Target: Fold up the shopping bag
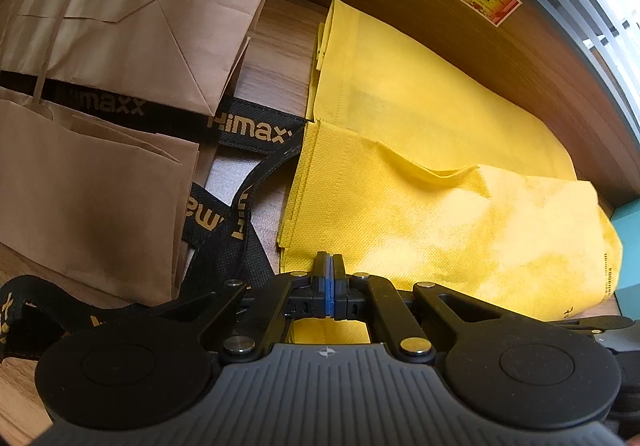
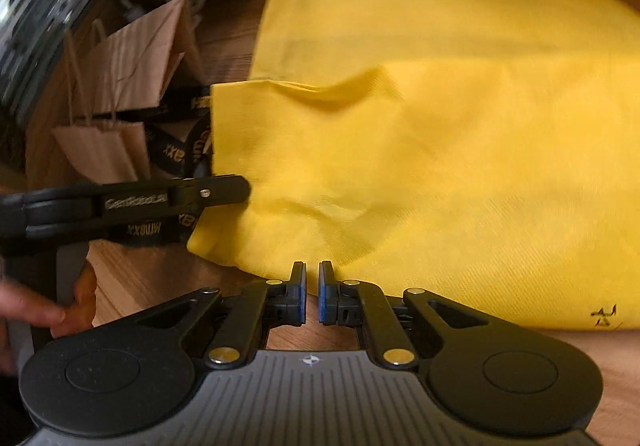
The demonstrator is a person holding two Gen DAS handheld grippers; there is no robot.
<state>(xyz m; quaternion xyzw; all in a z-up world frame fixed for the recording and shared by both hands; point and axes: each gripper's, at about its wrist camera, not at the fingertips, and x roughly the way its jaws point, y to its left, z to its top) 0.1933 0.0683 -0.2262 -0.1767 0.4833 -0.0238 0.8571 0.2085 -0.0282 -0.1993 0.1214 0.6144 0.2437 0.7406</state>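
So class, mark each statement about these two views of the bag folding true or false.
1. The yellow bag lies on a wooden table. True.
2. The brown paper bags lie on top of it. False: they lie beside it.
3. The black straps carry gold lettering. True.
4. The right tool grips the yellow bag. False: nothing sits between its pads.
5. The left tool is closed at the bag's edge. True.

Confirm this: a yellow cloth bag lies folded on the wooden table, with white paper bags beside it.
Not quite: the paper bags are brown, not white, as the left wrist view shows. The yellow bag does lie folded on the wooden table beside them.
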